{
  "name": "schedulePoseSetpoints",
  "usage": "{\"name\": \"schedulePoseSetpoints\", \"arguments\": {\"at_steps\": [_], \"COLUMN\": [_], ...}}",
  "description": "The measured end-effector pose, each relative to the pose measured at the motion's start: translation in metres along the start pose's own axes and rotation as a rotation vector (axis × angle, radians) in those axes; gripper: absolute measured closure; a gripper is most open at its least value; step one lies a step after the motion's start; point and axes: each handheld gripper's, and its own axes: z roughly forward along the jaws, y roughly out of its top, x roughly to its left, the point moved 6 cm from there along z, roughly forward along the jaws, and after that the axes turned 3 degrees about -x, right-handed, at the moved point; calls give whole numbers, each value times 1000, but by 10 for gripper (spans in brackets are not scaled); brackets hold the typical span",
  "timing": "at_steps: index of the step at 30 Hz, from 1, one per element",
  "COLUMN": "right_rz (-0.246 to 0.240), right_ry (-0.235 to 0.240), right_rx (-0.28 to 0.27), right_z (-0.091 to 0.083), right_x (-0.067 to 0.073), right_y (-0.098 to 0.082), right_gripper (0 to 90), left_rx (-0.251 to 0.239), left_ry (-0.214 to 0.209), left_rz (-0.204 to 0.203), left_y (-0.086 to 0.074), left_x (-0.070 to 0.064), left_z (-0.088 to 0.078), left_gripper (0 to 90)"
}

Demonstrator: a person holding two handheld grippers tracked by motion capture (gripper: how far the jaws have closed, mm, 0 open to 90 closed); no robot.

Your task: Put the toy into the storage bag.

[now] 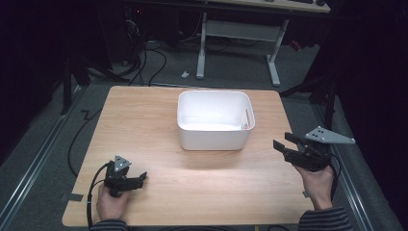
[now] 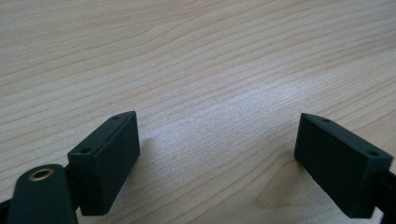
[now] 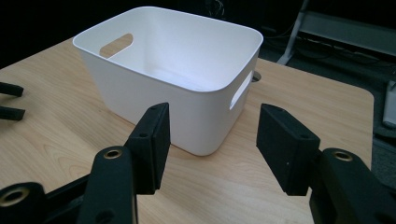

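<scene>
Dark floor with cables rings the pale wood-grain table (image 1: 159,115). Left tool (image 1: 136,181) rests low near the front-left edge, jaws wide, nothing between. Mid-table stands a smooth white bin (image 1: 214,136), rounded corners, slot handles, interior partly hidden. Right tool (image 1: 285,145) hovers at the right edge, jaws apart, empty, aimed at the bin.

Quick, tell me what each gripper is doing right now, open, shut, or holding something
Left gripper: open, empty, low over the light wooden table.
Right gripper: open, empty, facing the white plastic bin.
</scene>
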Motion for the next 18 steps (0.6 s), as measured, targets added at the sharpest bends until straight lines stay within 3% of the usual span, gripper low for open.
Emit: {"name": "schedulePoseSetpoints", "arguments": {"at_steps": [18], "right_rz": [47], "right_ry": [-19], "right_rx": [9], "right_z": [-3], "right_x": [-3], "right_y": [-33], "right_gripper": [453], "left_rx": [0], "left_ry": [0], "left_rz": [0], "left_y": [0], "left_x": [0], "left_z": [0], "left_gripper": [144]}}
